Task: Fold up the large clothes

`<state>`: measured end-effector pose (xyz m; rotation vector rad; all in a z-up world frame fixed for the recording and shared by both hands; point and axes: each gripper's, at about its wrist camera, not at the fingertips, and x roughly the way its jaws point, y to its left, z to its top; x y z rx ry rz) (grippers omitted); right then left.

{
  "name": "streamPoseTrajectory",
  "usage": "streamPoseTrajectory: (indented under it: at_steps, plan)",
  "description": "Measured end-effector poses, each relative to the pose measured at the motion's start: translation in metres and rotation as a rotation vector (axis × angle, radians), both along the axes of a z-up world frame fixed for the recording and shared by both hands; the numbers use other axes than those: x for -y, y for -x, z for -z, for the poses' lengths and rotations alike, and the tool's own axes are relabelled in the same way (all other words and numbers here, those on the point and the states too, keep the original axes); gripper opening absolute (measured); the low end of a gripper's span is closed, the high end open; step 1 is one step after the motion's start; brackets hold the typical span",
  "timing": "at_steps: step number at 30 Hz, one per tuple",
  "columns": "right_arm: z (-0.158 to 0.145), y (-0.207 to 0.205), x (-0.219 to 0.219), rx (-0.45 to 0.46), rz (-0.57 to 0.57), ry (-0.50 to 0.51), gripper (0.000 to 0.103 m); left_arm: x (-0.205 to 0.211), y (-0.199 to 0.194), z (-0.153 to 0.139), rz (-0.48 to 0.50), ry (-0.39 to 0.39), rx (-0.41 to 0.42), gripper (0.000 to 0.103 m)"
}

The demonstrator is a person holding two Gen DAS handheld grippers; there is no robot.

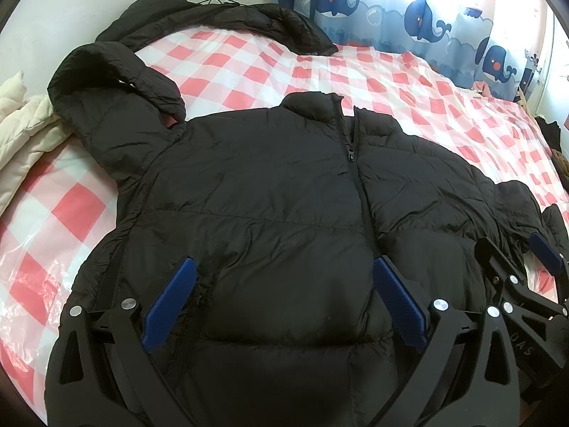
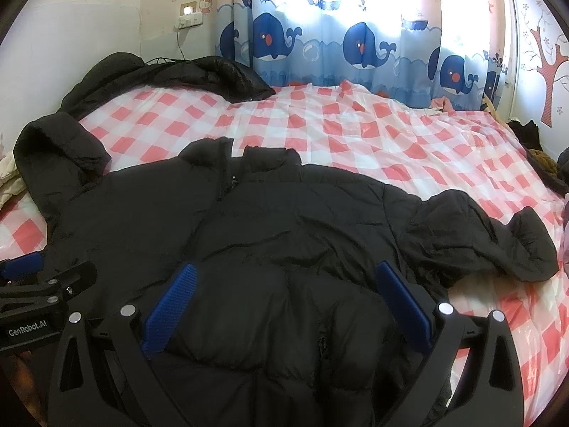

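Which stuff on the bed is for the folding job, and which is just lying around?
For the job:
- black puffer jacket, spread flat, front up
- left tongs, open over it
- right tongs, open over it

Just lying about:
- second black coat at the far edge
- cream quilt
- whale curtain
- checked bed cover

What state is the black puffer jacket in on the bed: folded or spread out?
Spread out. The black puffer jacket lies flat, front up, on the checked bed cover, both sleeves extended sideways; no part is folded over yet.
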<state>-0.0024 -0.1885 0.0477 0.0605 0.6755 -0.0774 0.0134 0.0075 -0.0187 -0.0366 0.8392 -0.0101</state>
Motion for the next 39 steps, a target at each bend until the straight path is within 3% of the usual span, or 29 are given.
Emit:
streamPoseTrajectory:
  at_steps: [10, 14, 17, 24, 28, 39]
  plan:
    - [-0.003, 0.002, 0.002, 0.004, -0.002, 0.000, 0.098, 0.001, 0.001, -0.001, -0.019, 0.000, 0.003, 0.096]
    - [-0.015, 0.013, 0.004, 0.079, -0.018, -0.017, 0.098, -0.003, 0.001, -0.002, -0.017, 0.048, 0.004, 0.096]
    - [-0.026, 0.022, 0.003, 0.142, -0.032, -0.018, 0.098, -0.002, 0.003, -0.004, -0.014, 0.038, 0.021, 0.096]
    - [-0.030, 0.021, -0.001, 0.165, -0.035, 0.007, 0.098, -0.007, 0.003, -0.009, -0.037, 0.088, 0.043, 0.096]
    - [-0.028, 0.019, 0.000, 0.145, -0.027, 0.006, 0.098, -0.003, 0.001, -0.011, -0.041, 0.046, 0.048, 0.096]
    - [-0.018, 0.006, 0.007, 0.062, -0.017, -0.010, 0.098, 0.010, -0.004, -0.009, -0.021, 0.053, 0.037, 0.096]
